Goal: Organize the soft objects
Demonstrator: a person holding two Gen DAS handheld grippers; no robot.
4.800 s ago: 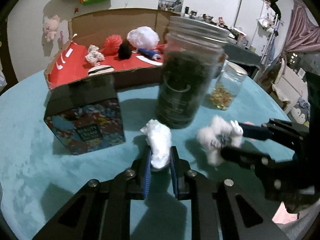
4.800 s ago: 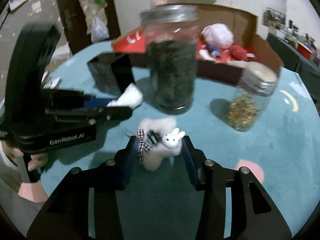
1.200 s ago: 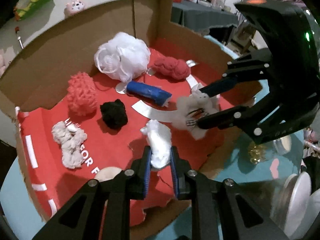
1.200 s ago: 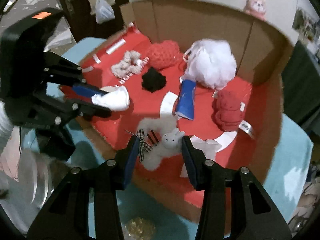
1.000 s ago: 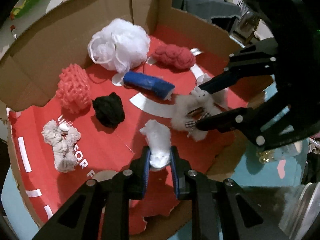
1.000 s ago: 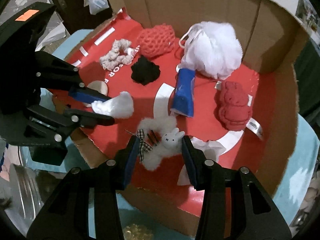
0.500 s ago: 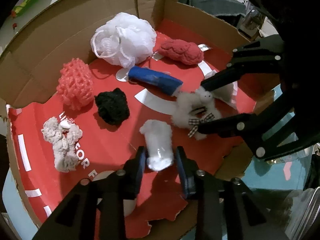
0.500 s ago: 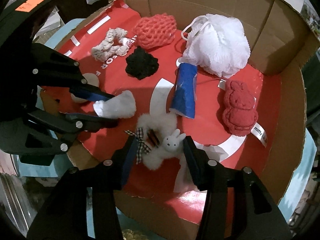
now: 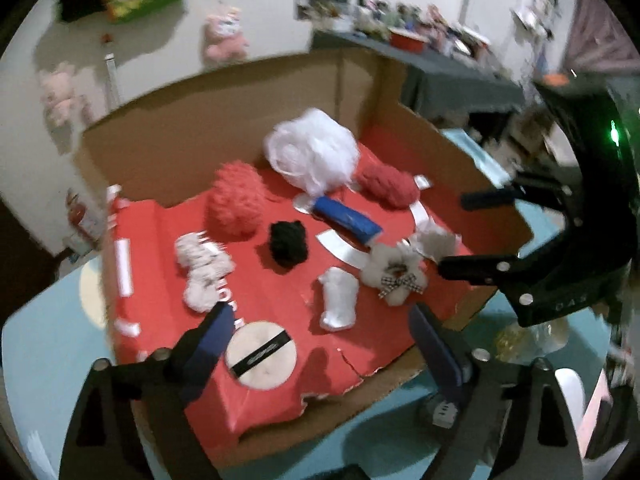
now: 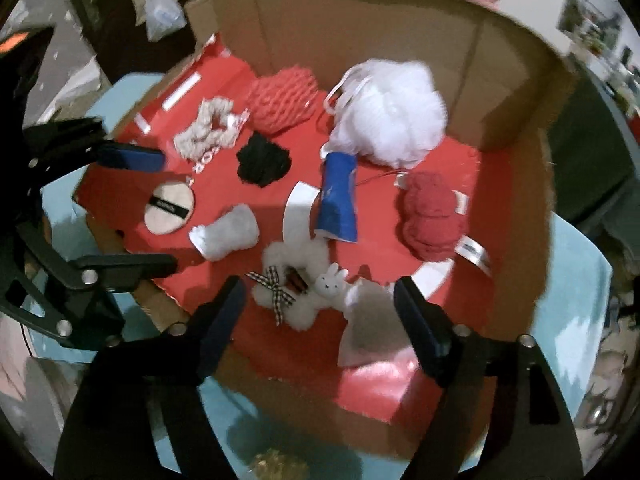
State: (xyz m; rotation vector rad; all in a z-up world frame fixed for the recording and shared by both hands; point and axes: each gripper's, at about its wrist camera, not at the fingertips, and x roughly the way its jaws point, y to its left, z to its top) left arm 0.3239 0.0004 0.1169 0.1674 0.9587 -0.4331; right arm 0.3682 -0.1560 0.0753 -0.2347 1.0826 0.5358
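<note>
Between the spread fingers of the left claw (image 9: 320, 344) nothing is gripped; its jaws have just been opening, and the white sock-like roll (image 9: 338, 298) lies free on the red liner. So with the right claw (image 10: 316, 308), just widened over the fluffy bunny toy (image 10: 298, 290). Both pieces rest inside the cardboard box (image 10: 360, 20) among a bath pouf (image 10: 392, 108), scrunchies and a powder puff (nothing soft shows outside it, so sorting looks nearly finished). Beyond lie a teal counter (image 9: 40, 360) and a cluttered, dim room.
</note>
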